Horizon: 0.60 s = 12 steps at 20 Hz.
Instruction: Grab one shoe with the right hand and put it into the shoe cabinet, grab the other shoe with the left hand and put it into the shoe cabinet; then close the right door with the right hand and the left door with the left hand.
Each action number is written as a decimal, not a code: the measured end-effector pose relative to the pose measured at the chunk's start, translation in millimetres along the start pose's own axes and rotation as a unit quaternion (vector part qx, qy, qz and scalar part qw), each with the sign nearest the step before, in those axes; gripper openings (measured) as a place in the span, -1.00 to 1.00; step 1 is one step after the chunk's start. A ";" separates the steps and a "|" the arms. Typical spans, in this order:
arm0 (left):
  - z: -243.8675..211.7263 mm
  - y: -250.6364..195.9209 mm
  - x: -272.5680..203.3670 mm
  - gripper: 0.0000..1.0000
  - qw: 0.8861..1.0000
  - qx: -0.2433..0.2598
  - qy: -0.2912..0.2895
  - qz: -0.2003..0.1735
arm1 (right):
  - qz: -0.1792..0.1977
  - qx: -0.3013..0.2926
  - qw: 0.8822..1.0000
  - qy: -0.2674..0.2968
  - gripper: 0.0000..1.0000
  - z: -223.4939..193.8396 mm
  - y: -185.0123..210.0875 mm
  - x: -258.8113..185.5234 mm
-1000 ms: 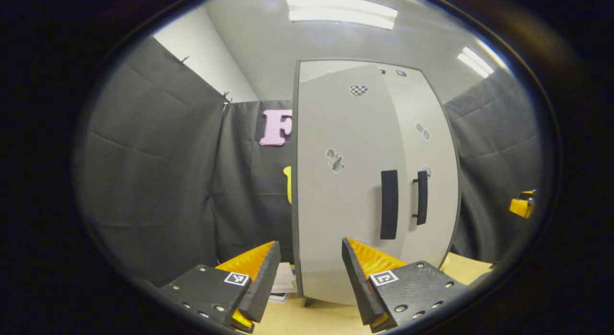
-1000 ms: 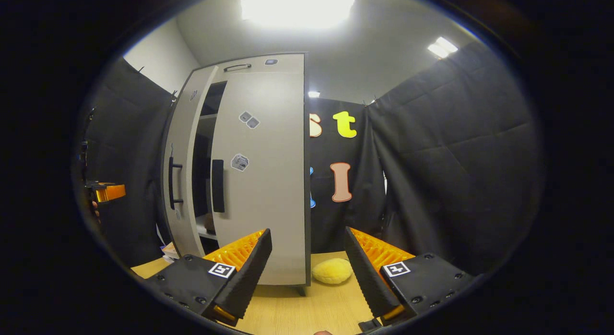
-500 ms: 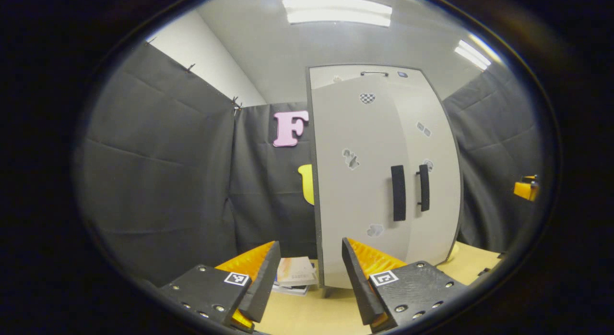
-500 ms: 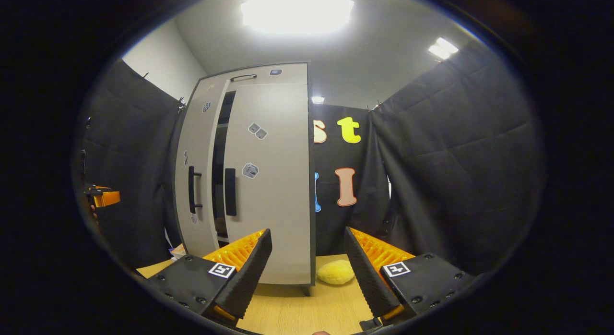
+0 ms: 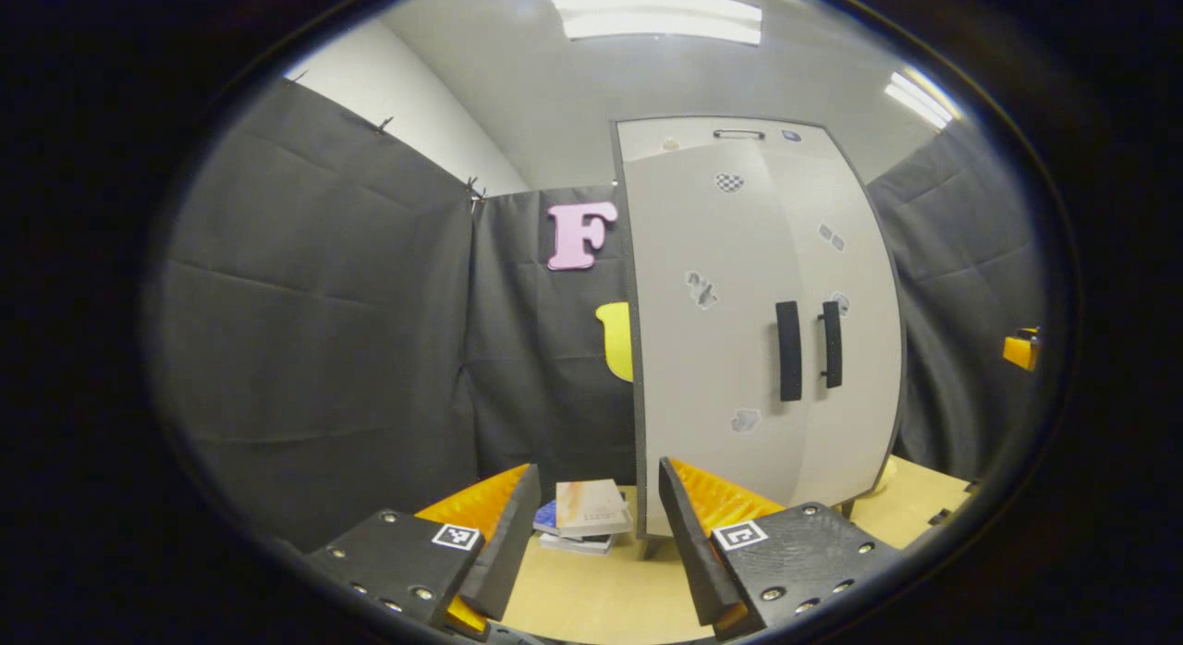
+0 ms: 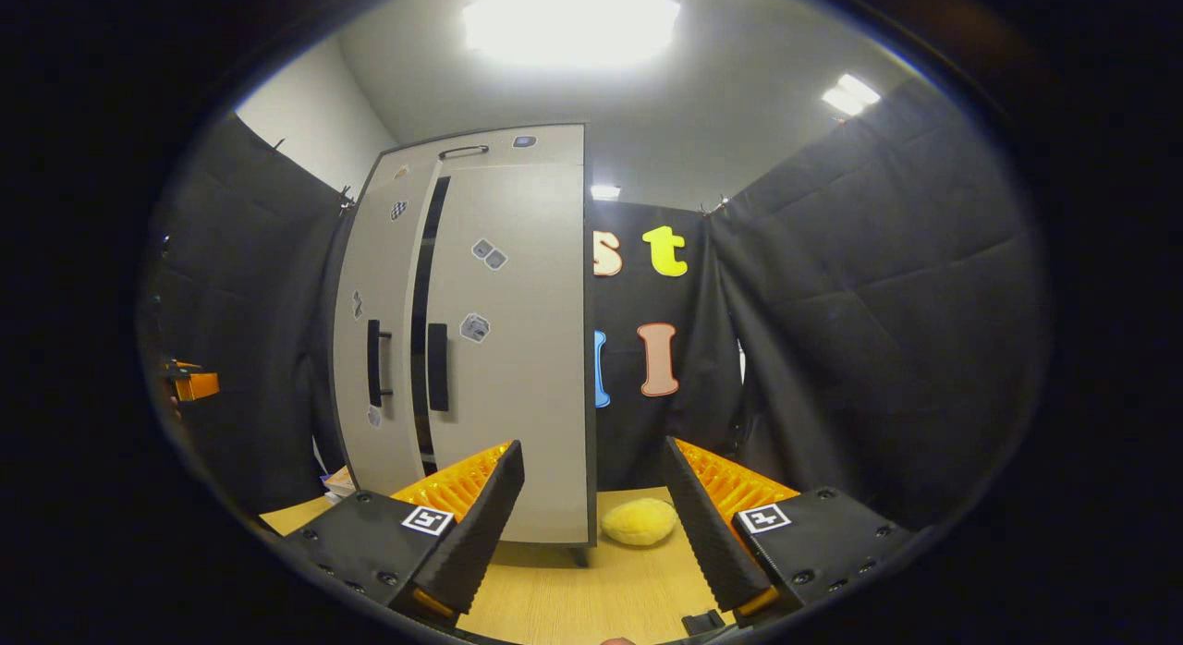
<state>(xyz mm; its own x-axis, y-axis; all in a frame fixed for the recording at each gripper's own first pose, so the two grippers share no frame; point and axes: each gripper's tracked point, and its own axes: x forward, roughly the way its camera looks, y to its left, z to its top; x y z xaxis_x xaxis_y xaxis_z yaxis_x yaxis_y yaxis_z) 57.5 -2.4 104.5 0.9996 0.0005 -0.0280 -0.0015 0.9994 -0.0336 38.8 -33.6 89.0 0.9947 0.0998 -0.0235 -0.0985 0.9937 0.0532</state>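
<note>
Both grippers, left (image 5: 591, 525) and right (image 6: 591, 516), hold their jaws released and empty before the shoe cabinet (image 5: 758, 322), its right door (image 6: 508, 349) slightly ajar beyond them.

Pale grey shoe cabinet (image 6: 499, 349) with black handles (image 6: 437, 367), light wood table (image 6: 591, 603), yellow plush (image 6: 640, 521)

black quilted cloth walls (image 6: 878, 285) all round, clipped up at the corners, with a plain white wall (image 5: 420, 118) above them. Long ceiling light panels (image 5: 658, 15) glaring overhead. Light wood tabletop (image 6: 591, 599) at the bottom, a little stack of books (image 5: 580, 516) sitting on it
</note>
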 end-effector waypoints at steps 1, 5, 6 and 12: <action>-0.3 -1.8 1.7 0.51 1.000 0.001 -0.001 0.002 | 0.000 0.001 1.000 -0.001 0.92 1.3 0.0 0.8; -0.2 0.7 -0.1 0.50 1.000 0.002 -0.002 0.007 | 0.002 0.003 1.000 -0.002 0.84 3.0 1.7 2.8; -1.3 1.0 -1.3 0.51 1.000 0.002 0.000 0.008 | 0.003 0.003 1.000 -0.002 0.84 2.8 2.6 2.8; -1.7 1.1 -2.2 0.51 1.000 -0.001 0.000 0.014 | 0.007 0.000 1.000 -0.006 0.92 6.0 7.6 5.7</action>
<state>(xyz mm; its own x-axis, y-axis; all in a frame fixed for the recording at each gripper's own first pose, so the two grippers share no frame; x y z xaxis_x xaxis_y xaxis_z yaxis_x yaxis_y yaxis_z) 55.2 -1.4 102.8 0.9992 0.0281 -0.0290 -0.0292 0.9990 -0.0350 43.9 -25.8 95.2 0.9935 0.1132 -0.0116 -0.1124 0.9922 0.0541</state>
